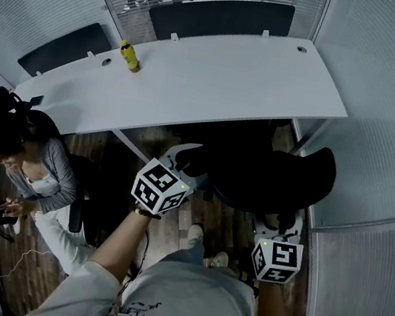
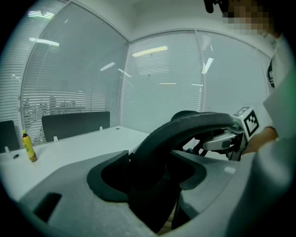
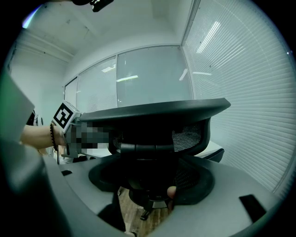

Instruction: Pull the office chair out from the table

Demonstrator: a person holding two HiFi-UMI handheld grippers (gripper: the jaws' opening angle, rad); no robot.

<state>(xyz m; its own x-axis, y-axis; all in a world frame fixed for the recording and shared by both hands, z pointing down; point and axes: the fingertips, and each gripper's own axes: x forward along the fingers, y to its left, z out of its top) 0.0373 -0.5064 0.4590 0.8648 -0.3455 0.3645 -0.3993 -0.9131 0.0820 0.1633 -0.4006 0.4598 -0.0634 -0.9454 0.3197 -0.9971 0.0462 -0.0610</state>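
Note:
The black office chair (image 1: 269, 177) stands at the near edge of the white curved table (image 1: 218, 82), its seat partly under the tabletop. My left gripper (image 1: 186, 155) is at the chair's left side, shut on the curved black edge of the chair back (image 2: 185, 127). My right gripper (image 1: 276, 223) is at the chair's near right side. In the right gripper view the mesh chair back (image 3: 157, 125) fills the gap between the jaws, which are shut on it. The left gripper's marker cube (image 3: 64, 115) shows there, and the right gripper (image 2: 231, 139) appears in the left gripper view.
A yellow bottle (image 1: 130, 57) stands on the table's far left. A person (image 1: 28, 163) sits at the left beside another dark chair (image 1: 84, 206). Dark divider panels (image 1: 221, 15) back the table. Glass walls with blinds (image 1: 385, 110) close in on the right.

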